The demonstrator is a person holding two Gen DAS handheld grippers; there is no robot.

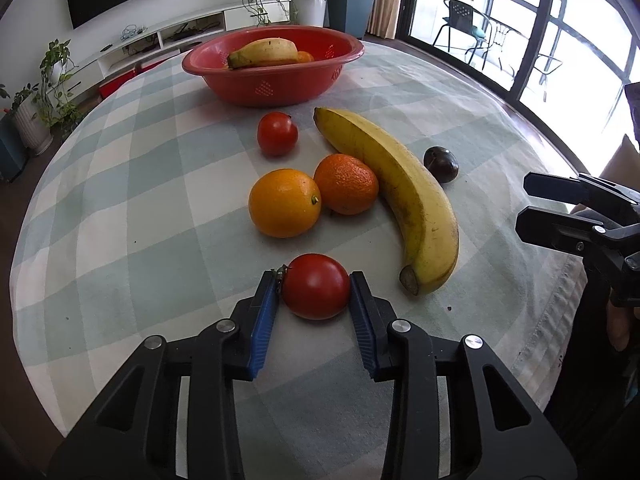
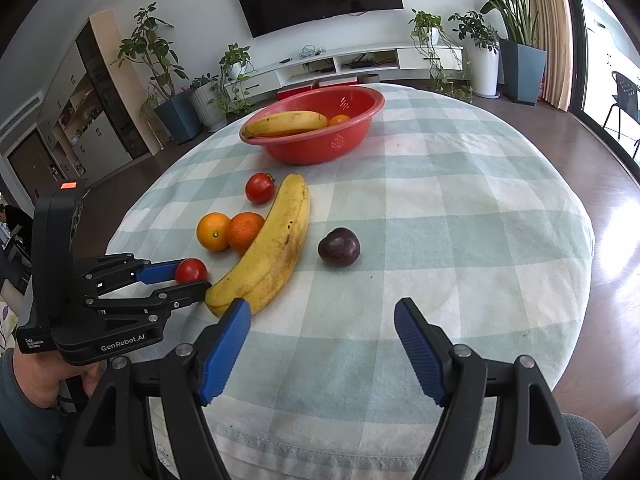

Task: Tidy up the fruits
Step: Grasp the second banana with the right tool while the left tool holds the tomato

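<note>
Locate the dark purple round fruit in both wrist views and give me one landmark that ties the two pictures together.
Left wrist view: the dark purple round fruit lies right of centre, just beyond the long yellow banana on the checked tablecloth.
Right wrist view: it sits near the middle, right of that banana, apart from it.
Shared landmark: the red plastic basket at the far side of the table.

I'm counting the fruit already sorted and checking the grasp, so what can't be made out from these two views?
- Red bowl contents: in both wrist views its rim and the banana inside hide all but a bit of an orange fruit; the count is unknown.
- Near tomato: left gripper jaws flank it; firm contact is unclear.
- Right gripper: cut off by the left view's right edge.
</note>
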